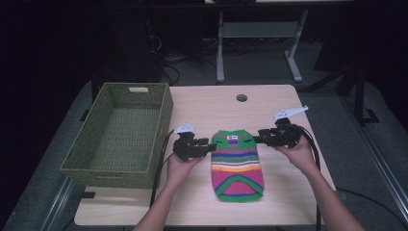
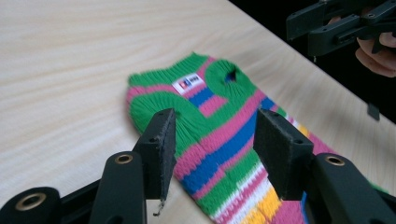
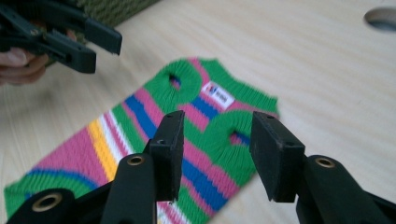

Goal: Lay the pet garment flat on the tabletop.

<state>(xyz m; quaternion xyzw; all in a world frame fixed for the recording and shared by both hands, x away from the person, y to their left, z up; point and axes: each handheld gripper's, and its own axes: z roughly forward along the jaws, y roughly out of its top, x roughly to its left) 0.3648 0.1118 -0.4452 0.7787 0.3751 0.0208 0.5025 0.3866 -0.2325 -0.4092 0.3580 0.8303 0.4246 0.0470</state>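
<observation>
- Fingers, left gripper (image 1: 210, 147): spread, nothing pinched. In the left gripper view the fingers (image 2: 161, 140) stand apart over the near shoulder of the sweater (image 1: 237, 163), clear of the knit.
- Fingers, right gripper (image 1: 262, 139): likewise spread and empty. In the right gripper view the fingers (image 3: 275, 149) straddle the sleeve hole on their own side without pressing on it.
- Sweater: a small striped knit in green, pink, blue, white and yellow, lying flat on the tabletop (image 1: 288, 202) between the two grippers, neck end away from the person, hem end nearest. A white label (image 2: 187, 82) sits at the neck.
- Position: the left gripper is just beside the sweater's left shoulder, the right gripper just beside its right shoulder; both point inward at the top corners.
- Basket (image 1: 120, 134): a green woven one, on the left part of the tabletop, well apart from the sweater.
- Handling, as judged: light, soft and limp; it will sag and fold under its own weight when lifted by one point. The ribbed knit should give good friction, so slip is unlikely; it stretches if tugged, and stitches may snag.
- Where to hold, as judged: the thick green ribbing at each shoulder or sleeve hole, one gripper per side, pinching through both layers at the edge.
</observation>
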